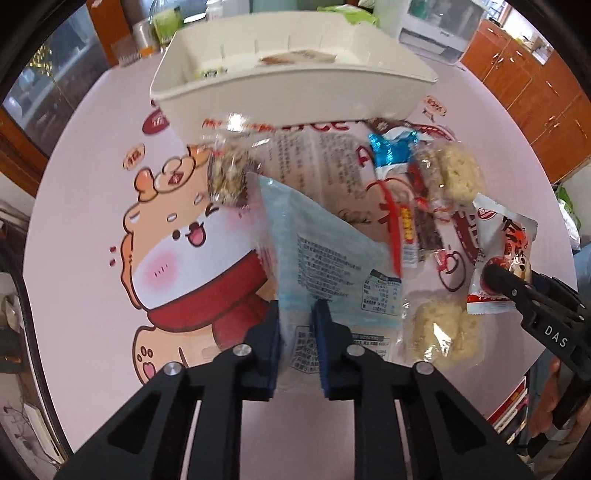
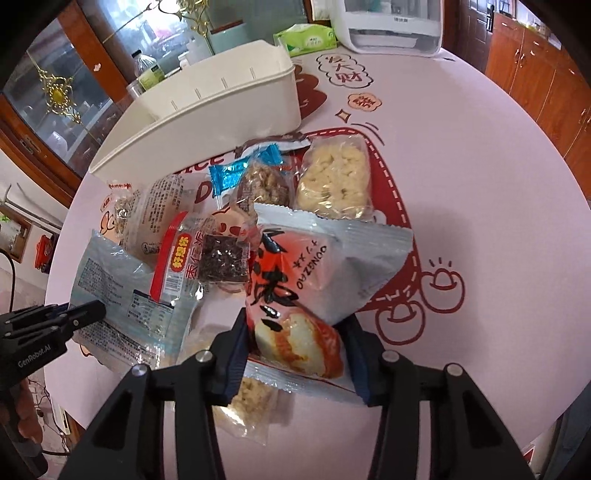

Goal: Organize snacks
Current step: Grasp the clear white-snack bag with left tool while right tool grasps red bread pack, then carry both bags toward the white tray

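Pinching a pale blue plastic snack packet point(image 1: 325, 266) with fine print on its back, the left tool point(image 1: 297, 343) has its two dark pads pressed against the packet's lower end, and the packet stands up tilted above the bench point(image 1: 92, 192), which wears a pink cloth printed with a cartoon animal. The right tool point(image 2: 295, 354) grips a silver-and-red foil snack bag point(image 2: 306, 295) picturing a cream-filled bun, its pads closed on the bag's two sides (the bag keeps them well apart). Between the two held packets lies the rest of the heap: a clear wrapper with a red strip and a dark square cake point(image 2: 207, 258), a blue-ended wrapper holding a nutty brown bar point(image 2: 258, 181), a clear pack of pale puffed-rice cake point(image 2: 332, 181), another such rice cake point(image 1: 439, 332) just beside the left tool, and a large clear printed bag point(image 1: 314, 162) under them. A cream plastic rectangular bin point(image 1: 295, 92) with slotted inner walls sits beyond the heap toward the bench's far edge, with something flat lying inside. A green tissue pack point(image 2: 306, 37) and a white appliance point(image 2: 388, 22) stand at the far edge.
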Demonstrator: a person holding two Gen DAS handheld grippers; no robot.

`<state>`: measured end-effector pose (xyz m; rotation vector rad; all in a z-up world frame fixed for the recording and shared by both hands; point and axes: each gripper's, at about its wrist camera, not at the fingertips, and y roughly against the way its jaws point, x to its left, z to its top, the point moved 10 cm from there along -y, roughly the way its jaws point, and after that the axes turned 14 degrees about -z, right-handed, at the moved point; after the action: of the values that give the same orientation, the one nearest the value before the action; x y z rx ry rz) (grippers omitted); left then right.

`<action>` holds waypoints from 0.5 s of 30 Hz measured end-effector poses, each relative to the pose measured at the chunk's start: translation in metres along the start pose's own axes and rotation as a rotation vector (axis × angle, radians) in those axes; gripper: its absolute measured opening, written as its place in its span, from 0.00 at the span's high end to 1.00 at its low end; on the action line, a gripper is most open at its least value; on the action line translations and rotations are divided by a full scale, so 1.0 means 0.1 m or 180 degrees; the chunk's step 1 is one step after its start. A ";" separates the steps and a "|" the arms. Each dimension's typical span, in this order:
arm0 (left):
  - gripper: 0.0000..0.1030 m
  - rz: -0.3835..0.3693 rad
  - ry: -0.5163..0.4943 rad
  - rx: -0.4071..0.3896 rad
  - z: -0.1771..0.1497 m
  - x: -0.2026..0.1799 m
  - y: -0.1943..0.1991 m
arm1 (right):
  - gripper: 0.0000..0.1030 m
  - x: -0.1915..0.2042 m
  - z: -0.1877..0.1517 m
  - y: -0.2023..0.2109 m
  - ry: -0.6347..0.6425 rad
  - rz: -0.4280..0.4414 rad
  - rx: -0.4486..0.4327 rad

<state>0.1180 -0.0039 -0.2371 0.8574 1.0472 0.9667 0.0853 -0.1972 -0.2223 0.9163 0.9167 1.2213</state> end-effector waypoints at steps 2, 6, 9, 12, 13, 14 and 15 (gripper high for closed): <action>0.92 0.0018 -0.0021 -0.0034 0.01 -0.03 0.05 | 0.54 -0.04 -0.01 0.03 -0.0022 0.0023 -0.0024; 0.94 0.0006 -0.0012 -0.0117 -0.05 -0.02 0.24 | 0.54 -0.11 -0.01 0.07 -0.0051 0.0055 -0.0069; 0.95 0.0014 -0.0021 -0.0184 -0.08 -0.03 0.31 | 0.55 -0.16 -0.03 0.10 -0.0072 0.0064 -0.0090; 0.95 0.0016 -0.0057 -0.0253 -0.05 -0.08 0.40 | 0.55 -0.22 -0.03 0.13 -0.0102 0.0080 -0.0115; 0.95 0.0014 -0.0061 -0.0268 -0.04 -0.09 0.40 | 0.55 -0.24 -0.03 0.14 -0.0107 0.0081 -0.0124; 0.95 0.0018 -0.0063 -0.0291 -0.03 -0.12 0.44 | 0.55 -0.25 -0.02 0.15 -0.0114 0.0084 -0.0134; 0.95 0.0020 -0.0067 -0.0310 -0.02 -0.13 0.46 | 0.55 -0.26 -0.01 0.16 -0.0123 0.0091 -0.0145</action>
<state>0.1031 0.0004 -0.1918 0.7893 0.9720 1.0038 0.0758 -0.2214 -0.2062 0.9165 0.8446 1.2399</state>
